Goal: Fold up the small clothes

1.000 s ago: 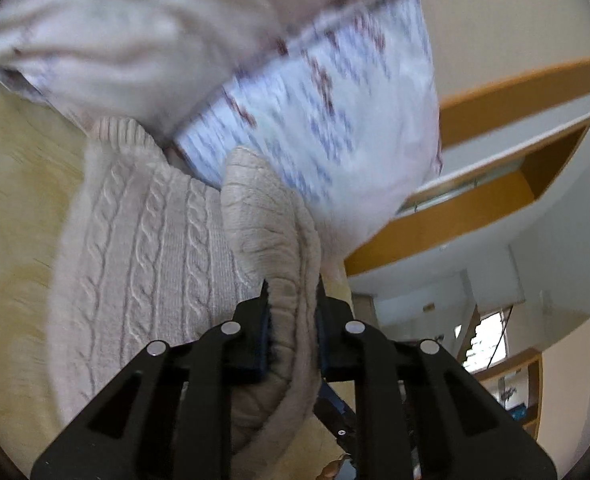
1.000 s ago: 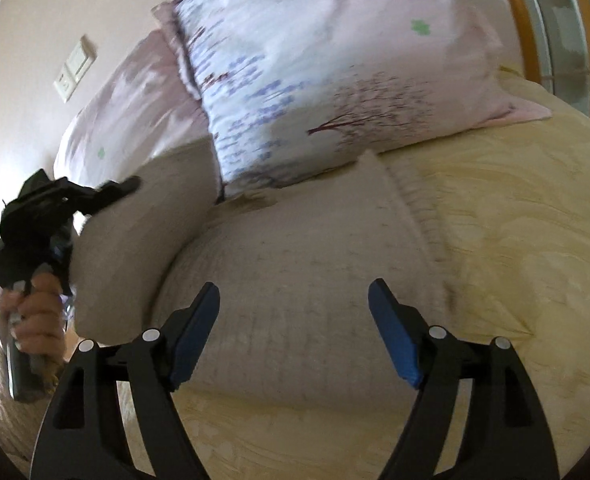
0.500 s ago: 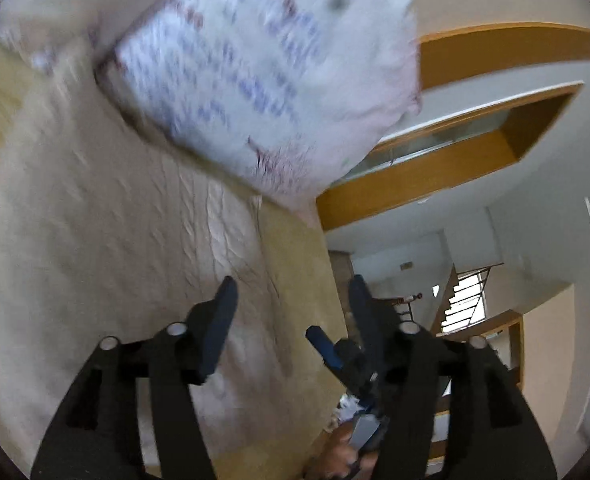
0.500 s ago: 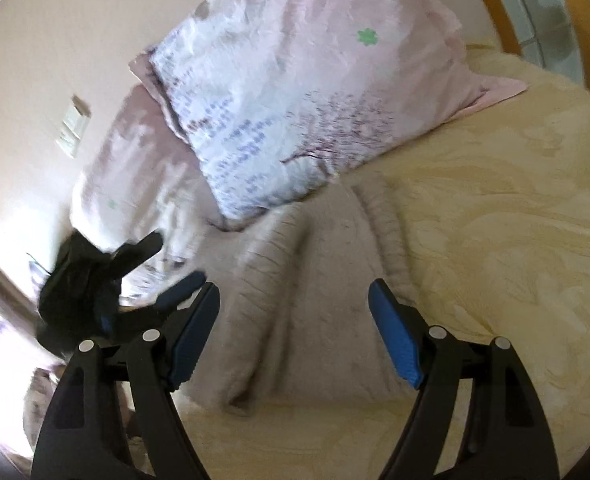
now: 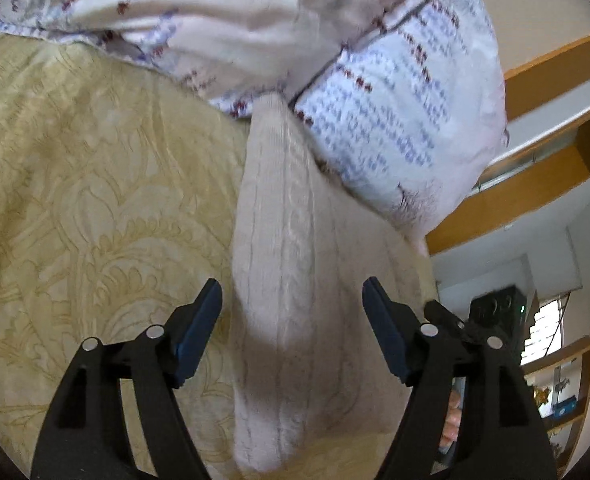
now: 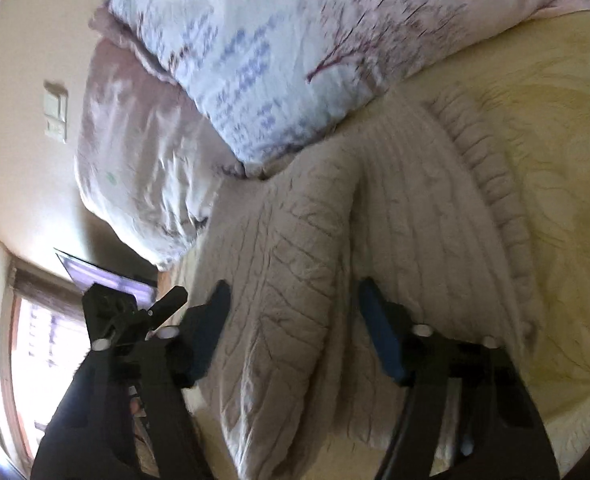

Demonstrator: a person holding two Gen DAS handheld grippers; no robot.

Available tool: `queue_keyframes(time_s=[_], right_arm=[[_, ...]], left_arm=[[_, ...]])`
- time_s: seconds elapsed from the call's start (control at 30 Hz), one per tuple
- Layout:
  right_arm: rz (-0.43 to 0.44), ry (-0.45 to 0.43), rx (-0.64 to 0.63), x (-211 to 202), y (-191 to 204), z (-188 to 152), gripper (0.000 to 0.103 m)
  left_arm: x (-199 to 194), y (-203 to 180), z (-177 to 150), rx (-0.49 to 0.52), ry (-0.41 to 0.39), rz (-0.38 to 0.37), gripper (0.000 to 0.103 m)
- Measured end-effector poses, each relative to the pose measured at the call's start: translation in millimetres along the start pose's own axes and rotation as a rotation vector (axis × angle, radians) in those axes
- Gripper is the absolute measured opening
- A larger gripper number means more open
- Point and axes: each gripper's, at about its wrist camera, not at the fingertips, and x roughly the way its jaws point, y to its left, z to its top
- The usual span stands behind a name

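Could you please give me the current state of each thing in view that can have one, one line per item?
Knitted sweater: partly folded, lying on the bedspread, one side flipped over the body, its top against the pillows.
Left claw: open, jaws just widened, astride the sweater, pads not pressing.
Right claw: open, jaws just narrowing around the sweater's folded ridge, no pinch visible.
Patterned pillows: propped at the head of the bed.
Bedspread: spread flat.

daylight, soft, fairly bright | window blown out | shadow beneath sweater fold | motion blur on pillow print | fisheye bending, dark rim corners
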Motion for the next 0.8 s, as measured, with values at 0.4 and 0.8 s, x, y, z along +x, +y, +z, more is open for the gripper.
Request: queue_keyframes(time_s=[0.4,0.8], right_arm=[[-0.032,-0.093,0.02,17,-6,30,0.019],[-0.566,-0.433,-0.962,-14,147,-44,0.016]], left_arm=[[15,10,-1,-0.032,0.051,-0.068,0.074],[6,13,-2,-0.056,0.045,-0.108,0.08]])
